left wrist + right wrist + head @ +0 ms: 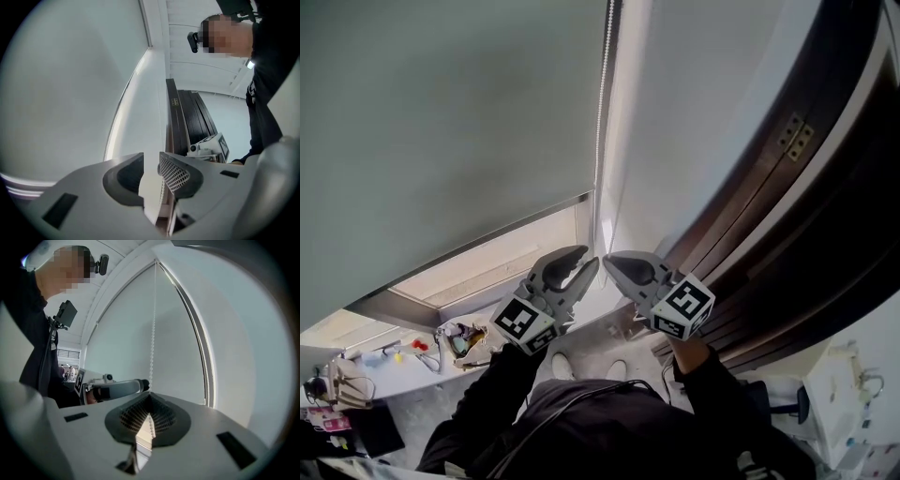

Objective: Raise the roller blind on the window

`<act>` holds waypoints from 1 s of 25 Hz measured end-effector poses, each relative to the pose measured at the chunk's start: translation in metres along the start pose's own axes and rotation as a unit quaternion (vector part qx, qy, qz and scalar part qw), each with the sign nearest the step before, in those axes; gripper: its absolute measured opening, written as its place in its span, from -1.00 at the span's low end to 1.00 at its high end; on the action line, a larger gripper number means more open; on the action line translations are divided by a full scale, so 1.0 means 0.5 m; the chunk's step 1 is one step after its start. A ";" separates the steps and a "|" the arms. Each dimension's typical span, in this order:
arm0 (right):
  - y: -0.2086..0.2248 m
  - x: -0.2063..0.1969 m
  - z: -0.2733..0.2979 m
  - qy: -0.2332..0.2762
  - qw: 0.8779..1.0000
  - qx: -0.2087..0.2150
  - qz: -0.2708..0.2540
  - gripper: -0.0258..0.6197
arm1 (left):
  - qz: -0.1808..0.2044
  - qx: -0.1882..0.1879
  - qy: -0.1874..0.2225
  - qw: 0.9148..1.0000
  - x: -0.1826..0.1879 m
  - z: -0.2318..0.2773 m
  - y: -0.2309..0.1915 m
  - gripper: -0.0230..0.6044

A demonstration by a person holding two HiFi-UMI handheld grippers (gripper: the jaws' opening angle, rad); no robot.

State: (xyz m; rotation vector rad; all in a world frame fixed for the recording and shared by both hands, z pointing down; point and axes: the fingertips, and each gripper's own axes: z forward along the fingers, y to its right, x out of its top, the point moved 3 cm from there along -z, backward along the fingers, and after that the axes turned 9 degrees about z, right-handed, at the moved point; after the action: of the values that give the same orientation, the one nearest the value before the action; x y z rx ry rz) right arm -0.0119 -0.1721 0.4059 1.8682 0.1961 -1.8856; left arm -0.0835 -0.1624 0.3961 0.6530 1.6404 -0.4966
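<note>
Window recess [675,141] at blind [441,122] edge: bead chain [601,112] in closed right gripper [611,263].

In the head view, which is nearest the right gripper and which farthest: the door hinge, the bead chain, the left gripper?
1. Bead chain: clamped in its jaws.
2. Left gripper: just to its left.
3. Door hinge: far upper right.
</note>
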 end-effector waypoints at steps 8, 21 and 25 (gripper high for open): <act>0.008 -0.069 0.001 -0.027 0.999 0.007 0.016 -0.90 | 0.006 -0.013 0.000 1.000 0.018 0.024 0.018 -0.60; 0.018 -0.325 0.018 -0.145 0.988 0.001 0.050 -0.90 | 0.007 -0.038 -0.013 0.999 0.070 0.058 0.008 -0.51; 0.021 -0.332 0.017 -0.151 0.987 0.003 0.056 -0.90 | 0.009 -0.053 -0.007 0.999 0.093 0.075 0.011 -0.51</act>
State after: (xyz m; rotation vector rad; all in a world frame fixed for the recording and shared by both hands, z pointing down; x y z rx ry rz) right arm -0.0220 -0.1467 0.5702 1.5373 -0.0153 -2.0600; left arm -0.0569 -0.1762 0.3440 0.5832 1.6341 -0.3967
